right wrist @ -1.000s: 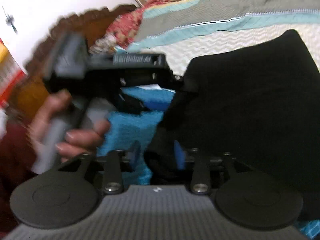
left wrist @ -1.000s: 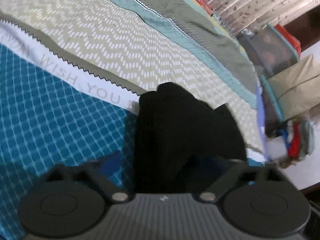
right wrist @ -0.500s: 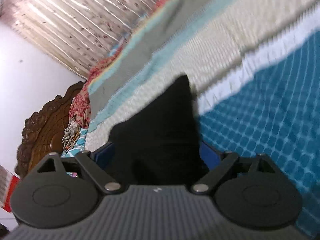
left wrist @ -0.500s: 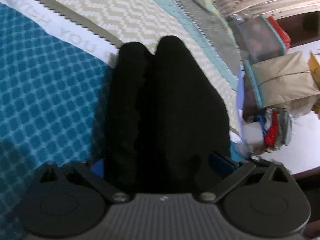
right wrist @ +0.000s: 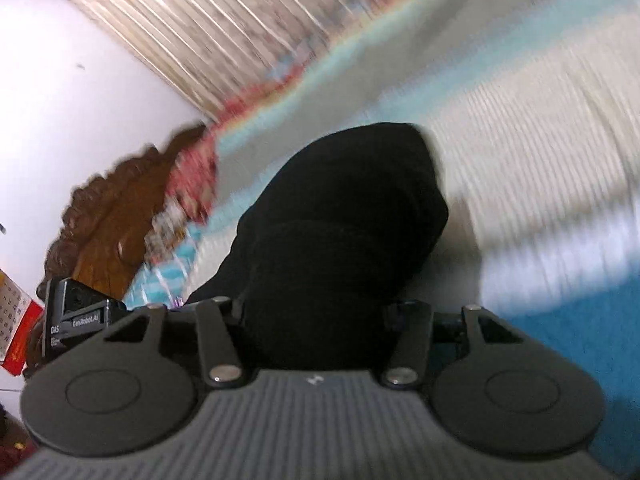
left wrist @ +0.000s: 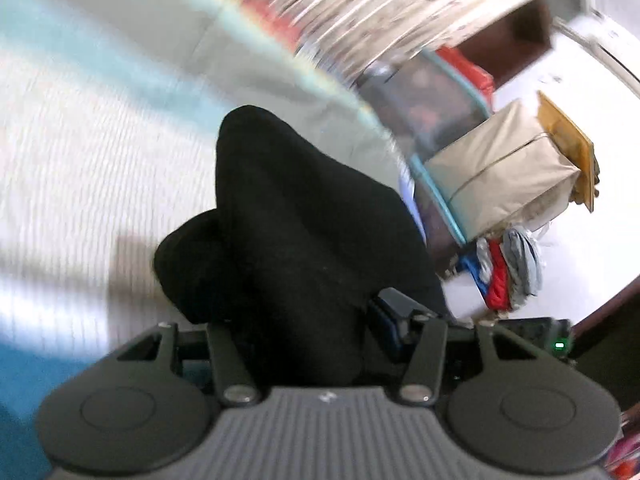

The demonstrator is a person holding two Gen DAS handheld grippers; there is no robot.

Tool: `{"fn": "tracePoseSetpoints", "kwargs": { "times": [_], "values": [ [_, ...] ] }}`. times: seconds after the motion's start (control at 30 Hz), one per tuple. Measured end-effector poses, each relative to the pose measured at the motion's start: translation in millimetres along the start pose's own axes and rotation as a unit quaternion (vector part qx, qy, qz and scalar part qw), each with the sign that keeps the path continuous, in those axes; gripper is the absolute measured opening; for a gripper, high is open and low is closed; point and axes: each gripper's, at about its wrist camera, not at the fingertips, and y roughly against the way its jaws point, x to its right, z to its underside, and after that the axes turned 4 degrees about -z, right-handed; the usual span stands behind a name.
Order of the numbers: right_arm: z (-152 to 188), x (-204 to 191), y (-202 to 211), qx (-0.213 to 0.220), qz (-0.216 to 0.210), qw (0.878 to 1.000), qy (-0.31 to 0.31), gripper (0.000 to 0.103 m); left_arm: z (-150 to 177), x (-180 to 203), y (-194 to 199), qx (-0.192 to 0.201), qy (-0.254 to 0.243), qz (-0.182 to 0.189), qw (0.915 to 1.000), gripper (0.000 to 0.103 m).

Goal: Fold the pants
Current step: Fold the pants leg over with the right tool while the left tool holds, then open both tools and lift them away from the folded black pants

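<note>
The black pants (left wrist: 296,232) hang bunched from my left gripper (left wrist: 292,344), whose jaws are closed on the fabric, above the patterned bedspread (left wrist: 80,152). In the right wrist view the same black pants (right wrist: 344,232) fill the space between the jaws of my right gripper (right wrist: 316,332), which is shut on them. The cloth hides the fingertips in both views. Both views are blurred by motion. The other gripper's body (right wrist: 76,320) shows at the left edge of the right wrist view.
Striped bedspread with a blue part (right wrist: 580,320) lies below. A carved wooden headboard (right wrist: 108,208) and a curtain (right wrist: 240,32) are at the back. Beside the bed are a tan wrapped box (left wrist: 508,168), storage bags (left wrist: 432,92) and stacked clothes (left wrist: 508,272).
Both grippers have lifted and swung toward the far side of the bed with the pants held in them. The views now show the curtain and the pale stripes instead of the blue part.
</note>
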Motion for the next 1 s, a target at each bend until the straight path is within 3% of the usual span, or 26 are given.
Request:
{"fn": "tracePoseSetpoints", "kwargs": {
  "times": [0.1, 0.23, 0.3, 0.37, 0.4, 0.47, 0.57, 0.67, 0.83, 1.0],
  "values": [
    [-31, -5, -27, 0.052, 0.009, 0.998, 0.033, 0.056, -36, 8, -14, 0.037, -0.058, -0.024, 0.9974, 0.065],
    [-40, 15, -75, 0.072, 0.057, 0.995, 0.044, 0.059, -60, -16, -59, 0.045, -0.055, -0.117, 0.9906, 0.072],
    [-33, 36, -100, 0.039, 0.114, 0.992, 0.046, 0.072, -58, -39, -87, 0.019, -0.02, -0.197, 0.98, 0.074],
    [-20, 63, -113, -0.023, 0.193, 0.981, 0.023, 0.073, -45, -54, -107, -0.021, 0.003, -0.275, 0.9613, 0.071],
    [-12, 72, -114, -0.037, 0.221, 0.975, 0.003, 0.074, -35, -58, -106, -0.021, 0.001, -0.289, 0.957, 0.077],
    [1, 73, -87, 0.007, 0.188, 0.982, -0.019, 0.076, -15, -49, -90, 0.011, -0.019, -0.28, 0.9598, 0.079],
    [17, 50, -56, 0.02, 0.194, 0.981, -0.007, 0.077, 9, -31, -69, 0.025, -0.039, -0.303, 0.9519, 0.083],
    [38, 28, -27, 0.03, 0.203, 0.979, 0.003, 0.078, 33, -16, -50, 0.007, -0.028, -0.299, 0.9539, 0.084],
    [74, -3, -18, 0.015, 0.231, 0.972, 0.047, 0.081, 81, -2, -25, -0.019, -0.033, -0.317, 0.9476, 0.087],
    [117, -13, -4, -0.02, 0.257, 0.965, 0.052, 0.082, 124, 10, -18, -0.043, -0.043, -0.352, 0.9339, 0.092]
  ]
}}
